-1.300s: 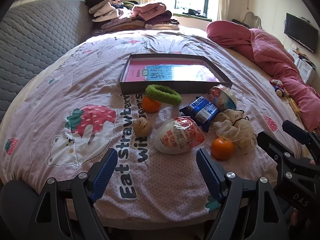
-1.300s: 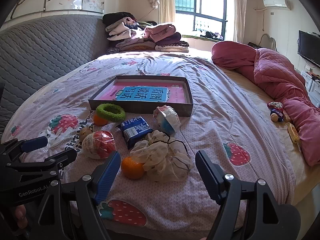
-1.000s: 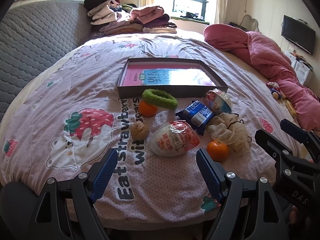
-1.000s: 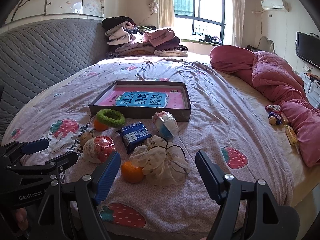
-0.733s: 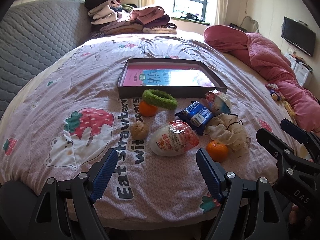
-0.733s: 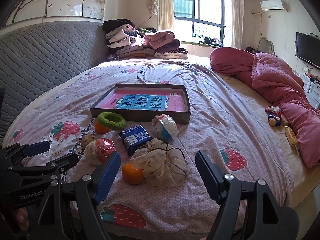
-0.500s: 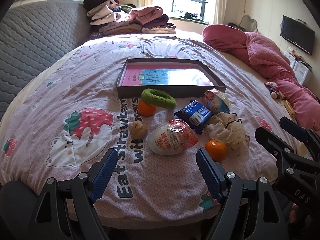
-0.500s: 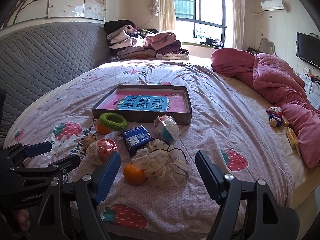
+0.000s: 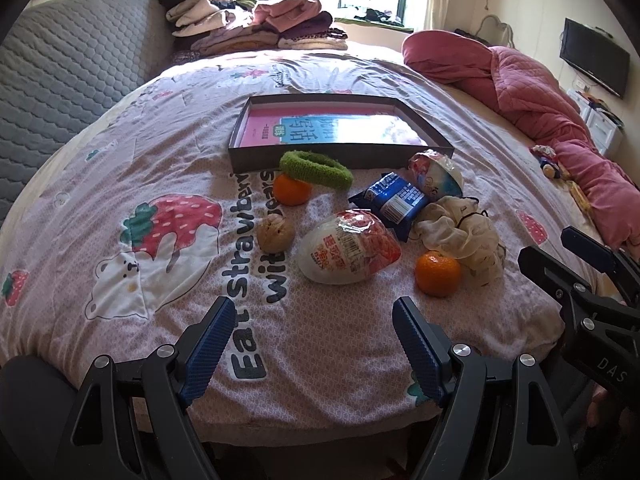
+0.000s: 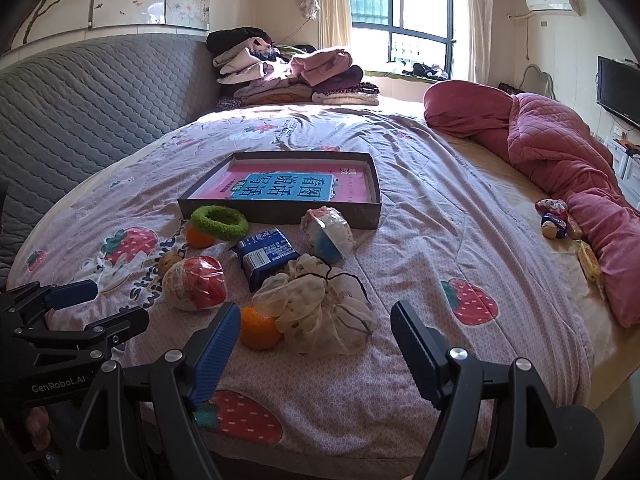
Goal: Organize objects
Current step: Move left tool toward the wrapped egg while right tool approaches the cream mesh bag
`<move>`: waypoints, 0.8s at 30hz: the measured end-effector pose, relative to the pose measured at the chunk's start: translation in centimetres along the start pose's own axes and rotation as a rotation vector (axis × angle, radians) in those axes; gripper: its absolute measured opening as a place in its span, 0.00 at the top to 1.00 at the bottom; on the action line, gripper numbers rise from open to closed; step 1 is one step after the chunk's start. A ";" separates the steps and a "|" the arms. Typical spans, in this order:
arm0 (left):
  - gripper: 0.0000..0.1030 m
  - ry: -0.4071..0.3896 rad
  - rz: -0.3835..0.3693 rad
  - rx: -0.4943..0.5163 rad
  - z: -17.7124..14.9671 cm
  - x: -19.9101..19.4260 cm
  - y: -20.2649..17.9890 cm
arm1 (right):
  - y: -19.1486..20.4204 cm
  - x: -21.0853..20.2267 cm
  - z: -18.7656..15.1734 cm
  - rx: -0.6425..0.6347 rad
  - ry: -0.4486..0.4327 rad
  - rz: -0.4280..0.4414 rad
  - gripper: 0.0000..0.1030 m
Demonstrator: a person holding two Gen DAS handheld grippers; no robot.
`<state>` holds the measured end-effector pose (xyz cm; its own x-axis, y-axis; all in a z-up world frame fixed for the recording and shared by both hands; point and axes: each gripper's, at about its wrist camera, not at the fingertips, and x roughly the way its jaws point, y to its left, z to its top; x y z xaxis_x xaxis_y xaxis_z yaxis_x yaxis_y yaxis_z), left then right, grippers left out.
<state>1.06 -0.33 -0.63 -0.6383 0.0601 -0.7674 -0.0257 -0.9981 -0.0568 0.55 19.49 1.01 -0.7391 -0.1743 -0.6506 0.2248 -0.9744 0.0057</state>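
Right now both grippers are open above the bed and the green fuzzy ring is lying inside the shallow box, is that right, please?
Not quite. The green fuzzy ring lies outside the shallow box, against its near wall and partly on an orange, as the left wrist view shows. The left gripper and right gripper are indeed both open above the bed.
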 end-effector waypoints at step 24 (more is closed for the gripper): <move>0.21 0.039 -0.056 0.044 -0.6 2.6 -0.8 | -1.7 2.3 -1.5 0.014 0.069 0.029 0.26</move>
<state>-0.12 0.62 -3.00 -0.6042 0.1153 -0.7884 -0.0946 -0.9929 -0.0727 -0.56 20.97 -1.66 -0.6867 -0.1923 -0.7010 0.2356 -0.9712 0.0357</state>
